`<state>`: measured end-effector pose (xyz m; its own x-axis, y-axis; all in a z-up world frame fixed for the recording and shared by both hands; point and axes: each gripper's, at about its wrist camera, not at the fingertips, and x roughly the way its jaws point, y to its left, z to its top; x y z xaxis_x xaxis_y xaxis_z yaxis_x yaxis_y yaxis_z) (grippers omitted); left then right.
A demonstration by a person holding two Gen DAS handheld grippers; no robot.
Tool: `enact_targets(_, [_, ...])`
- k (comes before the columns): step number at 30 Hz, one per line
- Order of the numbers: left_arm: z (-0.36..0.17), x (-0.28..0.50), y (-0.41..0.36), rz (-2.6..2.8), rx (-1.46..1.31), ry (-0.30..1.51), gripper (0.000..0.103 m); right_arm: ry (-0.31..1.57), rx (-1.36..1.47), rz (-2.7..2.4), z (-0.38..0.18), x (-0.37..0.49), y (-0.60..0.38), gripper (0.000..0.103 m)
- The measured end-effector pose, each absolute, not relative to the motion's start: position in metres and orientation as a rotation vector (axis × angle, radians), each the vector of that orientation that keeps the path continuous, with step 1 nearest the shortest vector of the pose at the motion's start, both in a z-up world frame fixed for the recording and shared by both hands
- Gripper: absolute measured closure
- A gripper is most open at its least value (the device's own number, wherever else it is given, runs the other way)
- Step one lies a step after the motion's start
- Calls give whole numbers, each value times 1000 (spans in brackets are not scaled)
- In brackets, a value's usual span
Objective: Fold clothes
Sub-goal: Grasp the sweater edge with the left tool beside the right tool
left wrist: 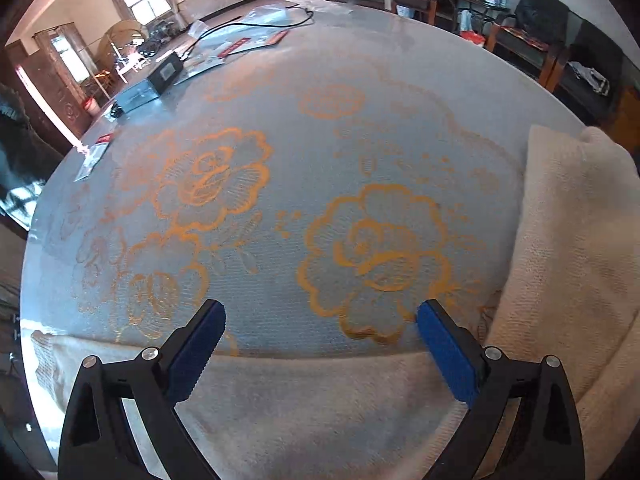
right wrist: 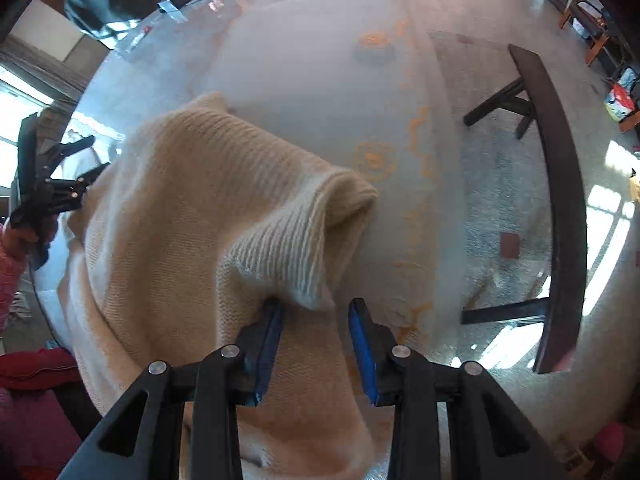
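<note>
Sweater (right wrist: 192,216), cream knit, lay bunched on the flowered worktop (left wrist: 320,152) near its edge. Right tool (right wrist: 316,316) sat partly open over a ribbed fold, pads not squeezing it. Left tool (left wrist: 320,320) was wide open above bare cloth, holding nothing.

the cream sweater (left wrist: 568,248) runs off the right and bottom edges in the left wrist view, so its full shape is anyone's guess. in the right wrist view its lower part sits behind the right tongs (right wrist: 316,308) and gets cut by the bottom edge. the packets (left wrist: 240,46) at the far end of the table (left wrist: 360,80) are too small to read. the left tongs (right wrist: 86,158) sit at the frame edge, tips half hidden behind the knit.
</note>
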<state>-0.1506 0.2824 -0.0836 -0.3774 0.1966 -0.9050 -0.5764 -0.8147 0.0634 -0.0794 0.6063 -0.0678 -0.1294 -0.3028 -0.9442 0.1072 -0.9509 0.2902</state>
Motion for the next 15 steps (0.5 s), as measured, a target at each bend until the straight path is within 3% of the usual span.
enact_targets(6, [-85, -152, 299, 2108, -1442, 445, 1, -367, 1758, -2077, -61, -79, 605, 66])
enact_targets(10, [-80, -165, 305, 2117, -1512, 347, 1, -581, 1672, -2006, -58, -66, 622, 64])
enact_targets(15, [-78, -150, 345, 2157, -1401, 531, 0, -419, 1723, -2039, -53, -66, 600, 64])
